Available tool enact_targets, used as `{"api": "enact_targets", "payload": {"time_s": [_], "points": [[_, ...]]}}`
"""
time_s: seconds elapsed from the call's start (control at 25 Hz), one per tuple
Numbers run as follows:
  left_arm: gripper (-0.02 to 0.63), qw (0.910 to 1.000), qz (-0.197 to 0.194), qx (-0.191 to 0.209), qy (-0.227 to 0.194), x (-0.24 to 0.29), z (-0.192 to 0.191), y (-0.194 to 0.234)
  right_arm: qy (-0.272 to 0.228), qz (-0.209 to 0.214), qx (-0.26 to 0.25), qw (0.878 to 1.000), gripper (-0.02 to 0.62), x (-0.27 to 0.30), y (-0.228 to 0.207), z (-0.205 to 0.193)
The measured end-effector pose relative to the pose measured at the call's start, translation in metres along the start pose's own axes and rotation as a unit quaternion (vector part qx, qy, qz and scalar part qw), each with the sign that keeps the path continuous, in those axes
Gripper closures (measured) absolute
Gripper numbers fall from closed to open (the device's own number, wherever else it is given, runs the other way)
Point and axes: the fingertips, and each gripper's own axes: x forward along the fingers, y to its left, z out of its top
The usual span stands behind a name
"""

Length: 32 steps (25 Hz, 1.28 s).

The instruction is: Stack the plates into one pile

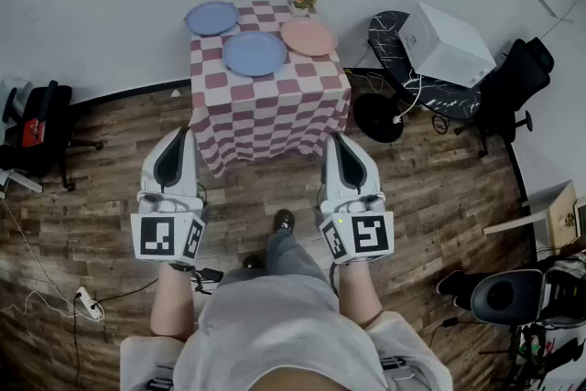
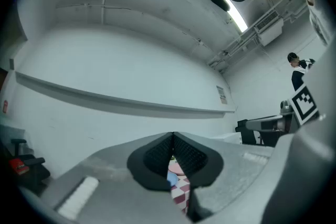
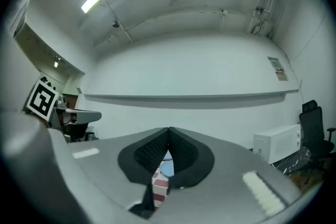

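Three plates lie apart on a small table with a pink-and-white checked cloth [image 1: 275, 110]: a blue plate [image 1: 211, 17] at the back left, a second blue plate [image 1: 255, 53] in the middle and a pink plate [image 1: 308, 38] at the back right. My left gripper [image 1: 179, 135] and right gripper [image 1: 335, 141] hang over the wooden floor just short of the table's front edge, both shut and empty. In the left gripper view the left gripper [image 2: 172, 137] shows only a sliver of cloth [image 2: 179, 194] below its closed pads. The right gripper [image 3: 168, 131] likewise shows a strip of blue plate [image 3: 166, 169].
A small potted plant [image 1: 302, 1] stands at the table's back edge. To the right are a white box [image 1: 447, 43] on a dark marbled table, a round black stand base [image 1: 378, 117] and a black office chair [image 1: 513, 80]. Another black chair [image 1: 37, 131] stands left. A power strip [image 1: 88, 300] lies on the floor.
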Motion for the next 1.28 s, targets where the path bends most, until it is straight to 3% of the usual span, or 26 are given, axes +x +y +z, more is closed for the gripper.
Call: {"api": "enact_targets", "payload": {"time_s": [0.6, 0.76, 1.0, 1.28], "points": [[0.600, 1.0000, 0.005, -0.004, 0.005, 0.011, -0.009, 0.003, 0.003, -0.003, 0.004, 1.000, 0.594, 0.012, -0.010, -0.006], [0.600, 0.9999, 0.008, 0.010, -0.003, 0.021, -0.006, 0.005, -0.025, -0.003, -0.005, 1.000, 0.593, 0.024, -0.017, 0.000], [0.600, 0.9997, 0.013, 0.011, -0.014, 0.050, -0.005, 0.011, -0.053, 0.041, -0.032, 0.997, 0.592, 0.054, -0.020, 0.008], [0.600, 0.9994, 0.009, 0.006, -0.032, 0.110, -0.005, 0.012, -0.051, 0.039, -0.011, 0.998, 0.593, 0.109, -0.065, -0.001]]}}
